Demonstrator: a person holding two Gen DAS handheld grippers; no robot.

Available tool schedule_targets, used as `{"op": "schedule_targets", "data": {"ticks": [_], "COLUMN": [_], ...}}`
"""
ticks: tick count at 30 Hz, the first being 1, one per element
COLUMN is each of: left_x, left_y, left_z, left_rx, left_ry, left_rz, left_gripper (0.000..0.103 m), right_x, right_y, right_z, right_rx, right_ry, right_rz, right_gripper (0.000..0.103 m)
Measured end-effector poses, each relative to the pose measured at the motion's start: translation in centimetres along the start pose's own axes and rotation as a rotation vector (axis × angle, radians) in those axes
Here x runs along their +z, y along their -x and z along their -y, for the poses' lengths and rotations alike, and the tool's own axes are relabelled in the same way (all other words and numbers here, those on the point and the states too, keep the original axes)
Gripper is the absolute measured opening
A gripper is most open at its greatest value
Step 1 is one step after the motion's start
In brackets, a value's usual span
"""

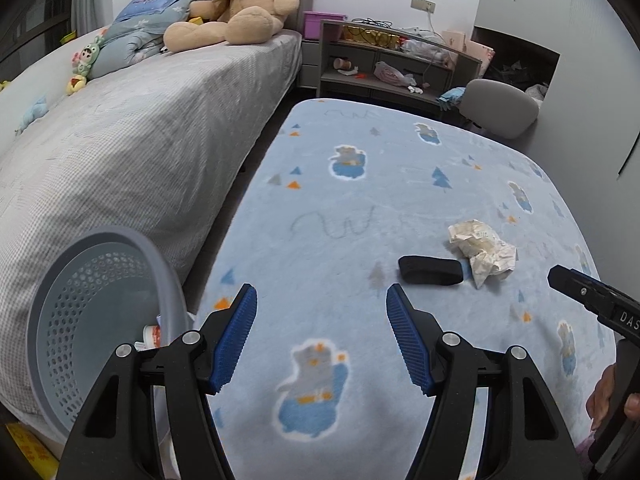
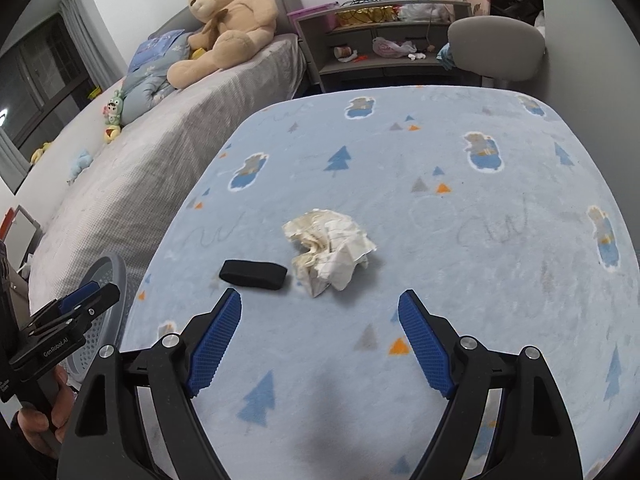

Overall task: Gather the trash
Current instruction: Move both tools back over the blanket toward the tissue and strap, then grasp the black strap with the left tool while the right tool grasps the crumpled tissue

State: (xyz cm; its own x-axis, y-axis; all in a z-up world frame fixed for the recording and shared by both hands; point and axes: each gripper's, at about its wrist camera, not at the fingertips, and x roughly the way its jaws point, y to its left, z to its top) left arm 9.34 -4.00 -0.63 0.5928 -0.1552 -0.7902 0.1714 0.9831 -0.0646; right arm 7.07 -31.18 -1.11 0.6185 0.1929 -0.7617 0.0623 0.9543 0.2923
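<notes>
Your left gripper (image 1: 322, 336) hovers fingers wide, empty, beside the bin (image 1: 100, 320); your right gripper (image 2: 320, 344), also wide and empty, faces the crumpled paper (image 2: 330, 250) just beside a black pad (image 2: 253, 274). Pickup step, likely: close on the paper next. Blue blanket-covered surface (image 2: 460, 280), bed (image 1: 140, 128) left, teddy bear (image 1: 240, 4), shelf (image 1: 392, 60) behind.

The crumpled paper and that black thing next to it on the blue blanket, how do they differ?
The crumpled paper is off-white, wrinkled and irregular; the black object is dark, smooth and a flat oblong. The paper bulks up higher, while the black object lies low. Both rest on the blue blanket, close together, ungrasped.
</notes>
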Motion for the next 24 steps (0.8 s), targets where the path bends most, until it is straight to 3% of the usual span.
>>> {"op": "schedule_targets", "data": {"ticks": [9, 20, 24], "left_x": [1.3, 1.8, 1.4], "left_y": [-1.5, -4.0, -4.9], "left_z": [1.6, 2.2, 2.2], "left_rx": [-0.008, -0.013, -0.014], "left_ry": [-0.035, -0.056, -0.054], "left_rz": [0.003, -0.016, -0.033], "left_gripper": [0.065, 0.065, 0.065], "right_x": [0.6, 1.6, 2.1], "right_y": [-1.5, -5.2, -6.9], "right_z": [1.6, 0.7, 0.3], "right_rx": [-0.013, -0.023, -0.026], "right_ry": [-0.01, 0.022, 0.028], "right_rz": [-0.022, -0.071, -0.085], "right_gripper": [0.079, 0.079, 0.085]}}
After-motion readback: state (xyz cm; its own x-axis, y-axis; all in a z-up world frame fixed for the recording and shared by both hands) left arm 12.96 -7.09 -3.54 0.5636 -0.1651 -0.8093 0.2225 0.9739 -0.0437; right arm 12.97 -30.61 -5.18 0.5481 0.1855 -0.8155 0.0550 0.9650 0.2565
